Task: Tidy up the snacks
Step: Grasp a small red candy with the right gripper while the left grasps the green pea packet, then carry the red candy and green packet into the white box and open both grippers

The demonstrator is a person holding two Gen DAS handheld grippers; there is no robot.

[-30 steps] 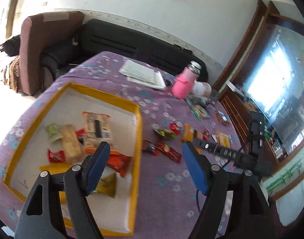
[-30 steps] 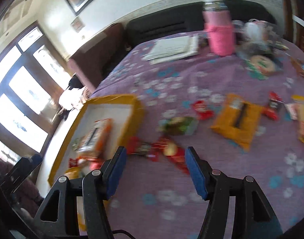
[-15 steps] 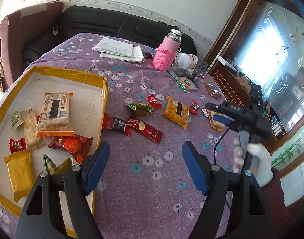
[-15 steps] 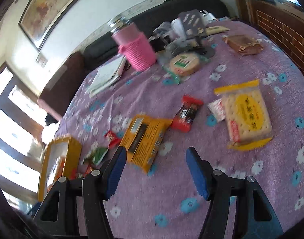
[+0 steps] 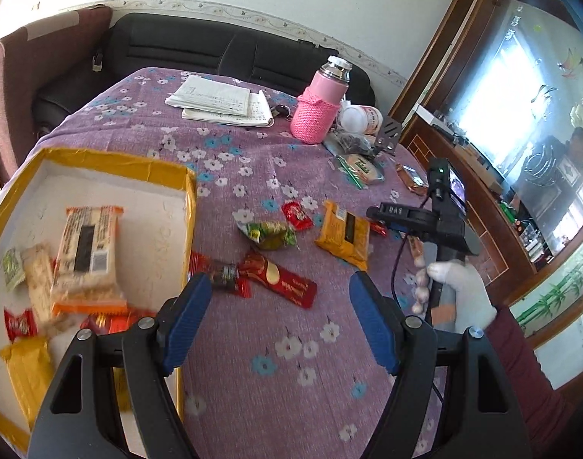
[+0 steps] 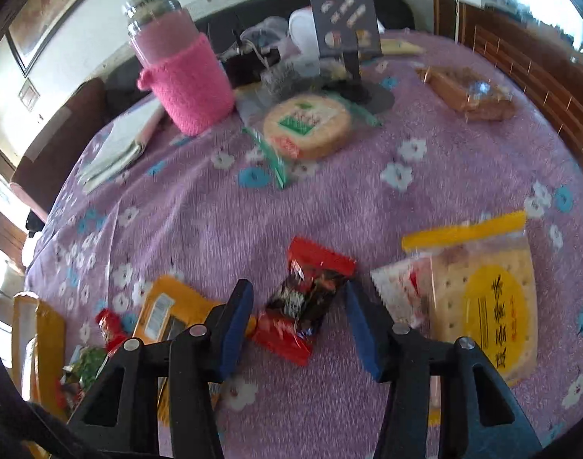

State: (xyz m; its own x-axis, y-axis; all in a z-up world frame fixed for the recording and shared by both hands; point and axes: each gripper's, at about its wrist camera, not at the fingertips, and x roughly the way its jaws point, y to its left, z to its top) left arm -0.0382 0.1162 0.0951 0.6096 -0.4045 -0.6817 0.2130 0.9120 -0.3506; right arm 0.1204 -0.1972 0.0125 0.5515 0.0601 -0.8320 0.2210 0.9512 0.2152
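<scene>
From your left wrist camera, your left claw (image 5: 276,317) is wide open and holds nothing. It hangs over the purple flowered tabletop (image 5: 253,336), just beside the yellow box (image 5: 190,206). Some snacks lie in the box already: a long cracker pack (image 5: 88,256), a small red candy (image 5: 19,323) and a yellow pack (image 5: 25,371) (the near corner is blurry). Out on the cloth, close in front of the claw, lies a red snack bar (image 5: 280,277). Past it sit a green wrapped snack (image 5: 270,233), a little red candy (image 5: 297,214) and an orange pack (image 5: 343,235). Far back stand a pink bottle (image 5: 322,105) and some papers (image 5: 222,101). Your right claw (image 5: 396,223) shows on the right, held in a white glove (image 5: 459,290).

From your right wrist camera, your right claw (image 6: 297,319) is open too, and it grips nothing. A red and black snack pack (image 6: 304,302) lies on the tabletop (image 6: 329,199) right between its two blue fingers (image 6: 234,321). I cannot tell if they touch it. To the right is a big cracker bag with a yellow top (image 6: 482,298). To the left is the orange pack (image 6: 165,310). Farther off lie a round biscuit pack (image 6: 306,124) and the pink bottle (image 6: 180,72).
</scene>
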